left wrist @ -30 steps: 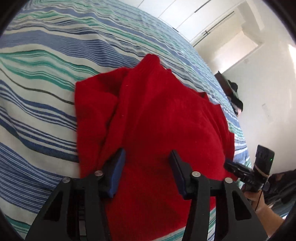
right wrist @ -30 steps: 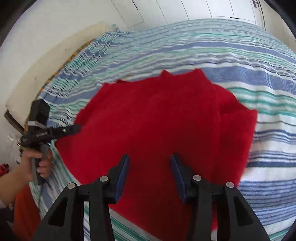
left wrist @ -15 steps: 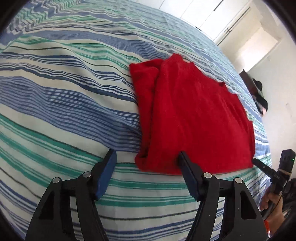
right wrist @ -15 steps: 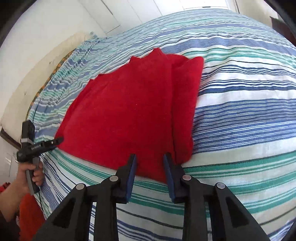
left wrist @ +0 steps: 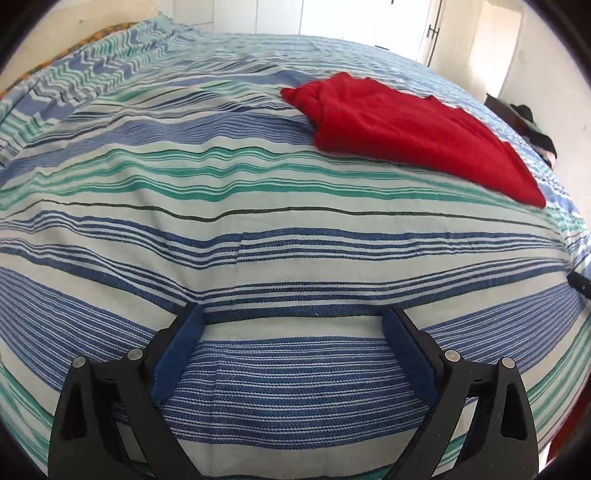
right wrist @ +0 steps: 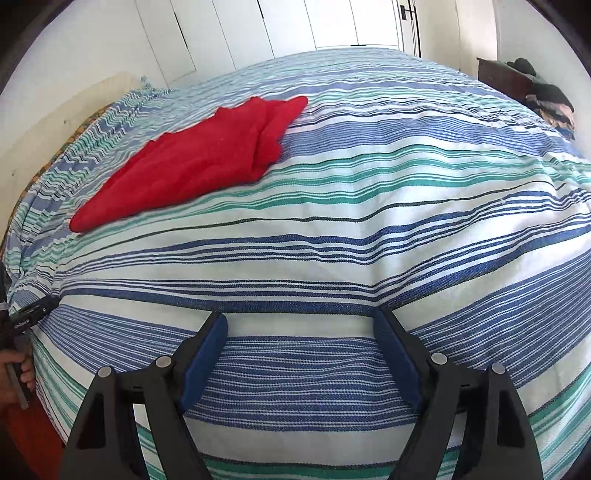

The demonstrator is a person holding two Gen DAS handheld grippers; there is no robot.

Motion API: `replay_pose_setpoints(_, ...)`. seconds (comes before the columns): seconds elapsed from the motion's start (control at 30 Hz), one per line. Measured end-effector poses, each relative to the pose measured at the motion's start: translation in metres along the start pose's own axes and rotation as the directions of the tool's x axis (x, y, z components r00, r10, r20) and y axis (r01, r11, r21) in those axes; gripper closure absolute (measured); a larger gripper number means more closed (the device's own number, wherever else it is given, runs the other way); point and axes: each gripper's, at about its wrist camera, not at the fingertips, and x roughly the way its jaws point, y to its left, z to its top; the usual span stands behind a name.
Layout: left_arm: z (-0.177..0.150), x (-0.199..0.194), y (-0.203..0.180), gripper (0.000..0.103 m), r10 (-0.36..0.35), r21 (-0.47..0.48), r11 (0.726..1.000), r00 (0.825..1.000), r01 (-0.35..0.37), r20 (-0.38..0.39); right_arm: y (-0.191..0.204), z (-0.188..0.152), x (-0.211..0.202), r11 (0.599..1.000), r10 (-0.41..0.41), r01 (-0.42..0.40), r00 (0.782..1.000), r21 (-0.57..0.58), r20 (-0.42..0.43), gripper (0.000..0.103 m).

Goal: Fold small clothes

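Red garment [left wrist: 413,136] lay folded on the bed, on the striped bedspread [left wrist: 258,192], toward the far side from both cameras. In the left wrist view it sat in the upper right; in the right wrist view it sat in the upper left [right wrist: 199,158]. One long edge showed a doubled layer of cloth; the rest lay flat, tapering to a narrow corner.

Left tool [left wrist: 291,325] hung over bare bedspread, well apart from the garment. Its jaws stood wide and were opening, with nothing between them but striped cloth below. Blue pads [left wrist: 177,354] lined the inner faces of the fingers.

Right tool [right wrist: 299,328] likewise hung over bare bedspread, well apart from the garment, jaws wide and opening, nothing between them.

At the left edge of the right wrist view, a hand [right wrist: 14,373] gripped the handle of the other tool. White cupboard doors [right wrist: 221,33] stood behind the bed. A dark pile of clothing [right wrist: 546,96] sat at the far right.
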Motion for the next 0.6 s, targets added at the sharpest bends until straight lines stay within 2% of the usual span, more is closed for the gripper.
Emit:
replay_pose_setpoints(0.1, 0.0, 0.002, 0.003, 0.001, -0.013, -0.005, 1.0, 1.0, 0.013, 0.004, 0.009, 0.002, 0.008, 0.998, -0.012, 0.011, 1.0, -0.061, -0.017, 0.008)
replay_pose_setpoints(0.2, -0.005, -0.002, 0.003, 0.001, -0.007, -0.002, 1.0, 1.0, 0.007, 0.008, 0.009, -0.005, 0.008, 0.997, -0.007, 0.009, 1.0, -0.072, 0.028, 0.007)
replay_pose_setpoints(0.37, -0.007, -0.003, 0.001, 0.001, 0.0, -0.001, 1.0, 1.0, 0.0, 0.014, 0.01, -0.008, 0.007, 0.997, -0.002, 0.004, 0.999, -0.074, 0.032, 0.007)
replay_pose_setpoints(0.47, 0.004, -0.012, -0.002, 0.006, 0.002, -0.029, 1.0, 0.999, -0.003, -0.037, 0.011, -0.008, 0.006, 0.997, -0.005, 0.008, 0.999, -0.078, 0.036, 0.007)
replay_pose_setpoints(0.5, 0.011, -0.021, 0.001, 0.011, -0.049, -0.073, 0.996, 0.998, 0.046, -0.03, 0.012, -0.009, 0.007, 0.997, -0.005, 0.008, 0.999, -0.078, 0.037, 0.007)
replay_pose_setpoints(0.53, 0.02, -0.032, 0.006, 0.02, -0.147, -0.133, 0.98, 0.989, 0.146, 0.005, 0.012, -0.009, 0.007, 0.997, -0.005, 0.008, 0.999, -0.079, 0.038, 0.007)
replay_pose_setpoints(0.57, 0.031, -0.04, 0.011, 0.021, -0.246, -0.188, 0.95, 0.968, 0.25, 0.044, 0.012, -0.01, 0.006, 0.997, -0.004, 0.007, 0.999, -0.079, 0.039, 0.007)
replay_pose_setpoints(0.6, 0.045, -0.045, 0.016, 0.021, -0.31, -0.225, 0.92, 0.947, 0.321, 0.083, 0.012, -0.01, 0.006, 0.997, -0.004, 0.007, 0.999, -0.08, 0.041, 0.007)
